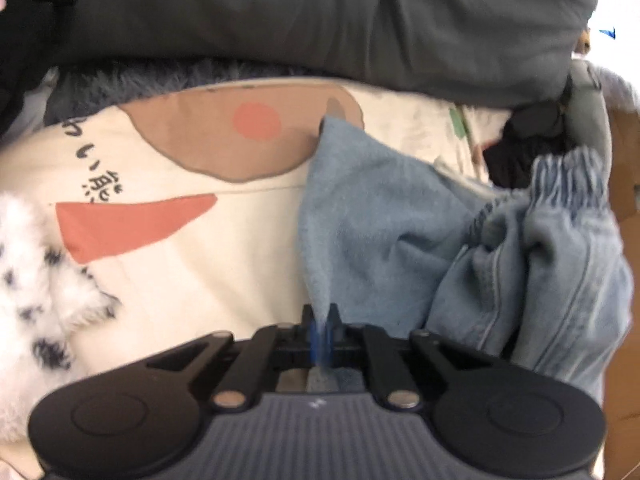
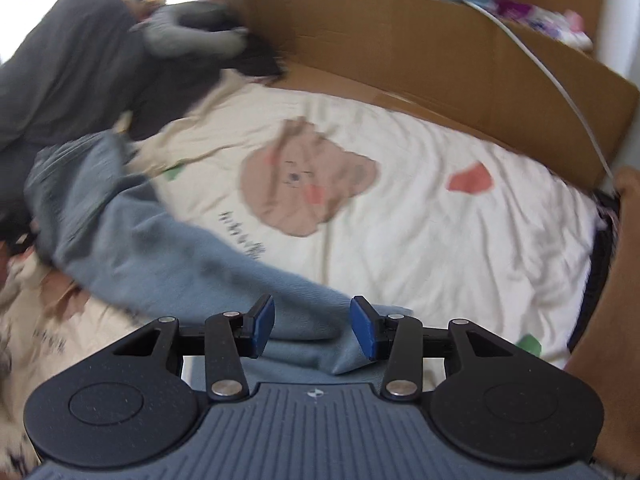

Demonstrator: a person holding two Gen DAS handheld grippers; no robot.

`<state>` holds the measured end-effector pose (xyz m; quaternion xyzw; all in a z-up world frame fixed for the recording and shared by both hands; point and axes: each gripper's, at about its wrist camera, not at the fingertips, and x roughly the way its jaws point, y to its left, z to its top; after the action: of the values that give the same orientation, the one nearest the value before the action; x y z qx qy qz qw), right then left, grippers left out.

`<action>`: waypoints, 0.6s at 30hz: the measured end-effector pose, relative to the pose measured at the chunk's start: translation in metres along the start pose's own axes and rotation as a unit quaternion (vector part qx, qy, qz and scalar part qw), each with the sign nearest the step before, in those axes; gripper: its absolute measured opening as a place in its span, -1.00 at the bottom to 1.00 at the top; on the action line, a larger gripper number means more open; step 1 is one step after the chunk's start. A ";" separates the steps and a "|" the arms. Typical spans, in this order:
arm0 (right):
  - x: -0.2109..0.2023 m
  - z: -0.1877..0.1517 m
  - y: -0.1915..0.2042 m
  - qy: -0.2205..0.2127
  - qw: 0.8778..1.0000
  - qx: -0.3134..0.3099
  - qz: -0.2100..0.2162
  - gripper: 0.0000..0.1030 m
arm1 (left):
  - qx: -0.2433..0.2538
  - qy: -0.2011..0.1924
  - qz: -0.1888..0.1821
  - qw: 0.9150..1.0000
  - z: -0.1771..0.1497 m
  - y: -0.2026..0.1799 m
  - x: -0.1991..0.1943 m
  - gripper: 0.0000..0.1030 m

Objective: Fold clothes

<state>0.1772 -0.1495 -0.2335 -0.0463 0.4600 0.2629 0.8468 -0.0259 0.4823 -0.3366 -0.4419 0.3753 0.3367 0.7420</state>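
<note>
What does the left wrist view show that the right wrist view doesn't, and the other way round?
Only the left wrist view: the left gripper, jaws shut on a corner of the blue cloth, a white spotted fluffy item and the gathered waistband of the jeans. Only the right wrist view: the right gripper, jaws parted with blue fabric lying between them, the cardboard wall and a whole bear print. Both show the cream bedcover, the blue garment and dark grey bedding.

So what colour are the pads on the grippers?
Blue pads, seen best in the right wrist view.
</note>
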 end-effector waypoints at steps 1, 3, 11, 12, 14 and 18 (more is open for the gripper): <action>-0.004 -0.001 0.003 -0.004 1.000 0.000 0.006 -0.05 | -0.003 -0.001 -0.001 1.000 0.001 -0.001 -0.004 -0.93; -0.012 -0.006 0.009 -0.015 1.000 0.007 0.018 -0.05 | 0.007 0.008 0.002 1.000 0.003 -0.008 -0.013 -0.94; -0.056 -0.046 0.022 -0.067 0.992 0.101 0.039 -0.05 | 0.068 0.024 0.014 0.997 -0.003 -0.058 -0.079 -0.94; -0.064 -0.050 0.021 -0.073 0.990 0.115 0.041 -0.05 | 0.074 0.023 0.008 0.997 -0.005 -0.068 -0.090 -0.94; -0.080 -0.054 0.026 -0.076 0.990 0.115 0.019 -0.04 | 0.093 0.022 -0.002 0.995 -0.009 -0.092 -0.113 -0.94; -0.111 -0.054 0.029 -0.089 0.990 0.111 0.009 -0.04 | 0.142 0.021 -0.024 0.989 -0.018 -0.136 -0.150 -0.95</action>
<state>0.0739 -0.1867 -0.1708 0.0757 0.4092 0.2208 0.8821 0.0090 0.3891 -0.1594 -0.3480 0.4235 0.2528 0.7973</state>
